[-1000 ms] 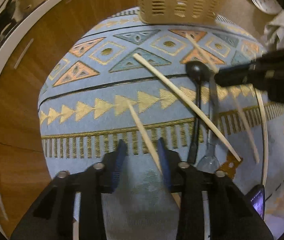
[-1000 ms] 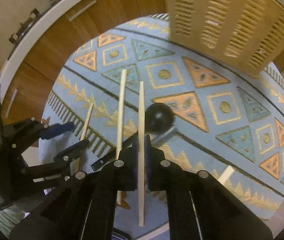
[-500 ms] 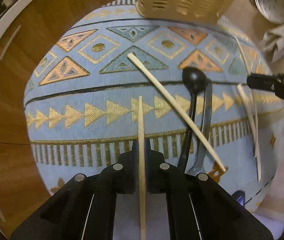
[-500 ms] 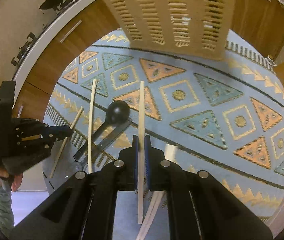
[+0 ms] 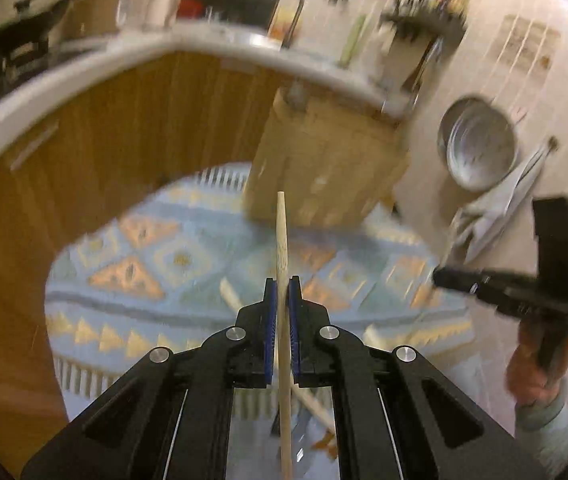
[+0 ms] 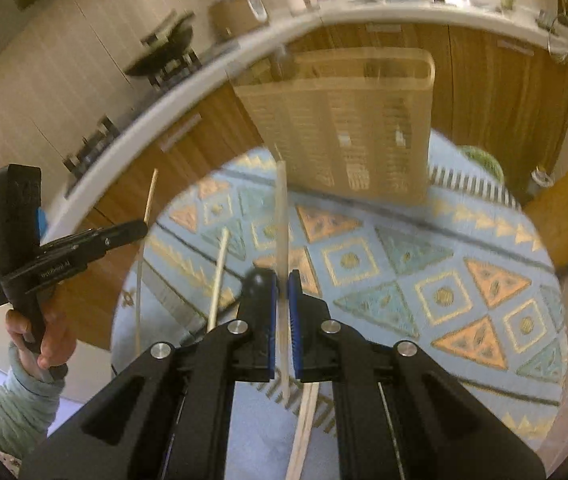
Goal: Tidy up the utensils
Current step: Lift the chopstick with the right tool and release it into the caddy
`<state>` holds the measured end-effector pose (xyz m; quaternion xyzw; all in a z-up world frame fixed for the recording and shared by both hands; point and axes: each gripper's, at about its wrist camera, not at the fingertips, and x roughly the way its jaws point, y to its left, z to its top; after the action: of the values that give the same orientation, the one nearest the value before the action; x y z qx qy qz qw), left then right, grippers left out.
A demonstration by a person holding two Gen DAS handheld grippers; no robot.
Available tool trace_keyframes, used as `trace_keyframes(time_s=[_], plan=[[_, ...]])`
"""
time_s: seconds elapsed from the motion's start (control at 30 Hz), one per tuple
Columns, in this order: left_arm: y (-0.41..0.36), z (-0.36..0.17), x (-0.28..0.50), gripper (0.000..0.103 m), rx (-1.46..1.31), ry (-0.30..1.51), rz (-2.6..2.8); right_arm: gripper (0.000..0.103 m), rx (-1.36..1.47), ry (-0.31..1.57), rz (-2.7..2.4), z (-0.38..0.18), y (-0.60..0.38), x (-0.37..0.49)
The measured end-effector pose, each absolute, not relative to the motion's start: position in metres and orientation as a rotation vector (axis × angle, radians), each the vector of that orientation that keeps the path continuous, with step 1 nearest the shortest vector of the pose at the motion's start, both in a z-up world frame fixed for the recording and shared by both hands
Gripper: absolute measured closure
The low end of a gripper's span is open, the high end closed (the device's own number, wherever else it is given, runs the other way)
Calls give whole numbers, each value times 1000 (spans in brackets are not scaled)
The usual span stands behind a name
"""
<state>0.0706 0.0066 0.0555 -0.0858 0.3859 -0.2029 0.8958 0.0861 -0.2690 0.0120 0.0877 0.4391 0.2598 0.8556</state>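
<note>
In the left wrist view my left gripper (image 5: 283, 285) is shut on a pale wooden chopstick (image 5: 281, 232), held above the blue patterned mat (image 5: 124, 300). The chopstick points at the beige slotted basket (image 5: 324, 168) standing at the mat's far edge. My right gripper (image 6: 283, 277) is shut on a second chopstick (image 6: 281, 216), which is also aimed at the basket (image 6: 348, 128). Each gripper shows in the other's view, the right gripper (image 5: 439, 277) at the right and the left gripper (image 6: 142, 227) at the left. A loose chopstick (image 6: 218, 276) and a black spoon (image 6: 258, 280) lie on the mat.
A metal bowl (image 5: 480, 148) and a crumpled cloth (image 5: 496, 216) lie right of the mat. Wooden cabinet fronts under a white counter edge (image 6: 164, 120) curve behind the basket. Another chopstick (image 6: 304, 432) lies on the mat below my right gripper.
My left gripper closed on a chopstick and lifted it off the mat, tilting up toward the basket. My right gripper carried its chopstick up and closer to the basket.
</note>
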Motion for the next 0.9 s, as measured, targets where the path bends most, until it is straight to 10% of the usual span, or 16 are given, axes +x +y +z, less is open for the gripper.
trace_keyframes(time_s=[0.3, 0.5, 0.9], plan=[[-16, 131, 80, 99, -205, 550, -449, 98, 184, 740, 539, 64, -270, 93], [-4, 116, 88, 99, -219, 576, -459, 77, 117, 1039, 472, 10, -248, 137], [33, 79, 99, 99, -262, 593, -470, 77, -11, 1333, 347, -69, -176, 193]])
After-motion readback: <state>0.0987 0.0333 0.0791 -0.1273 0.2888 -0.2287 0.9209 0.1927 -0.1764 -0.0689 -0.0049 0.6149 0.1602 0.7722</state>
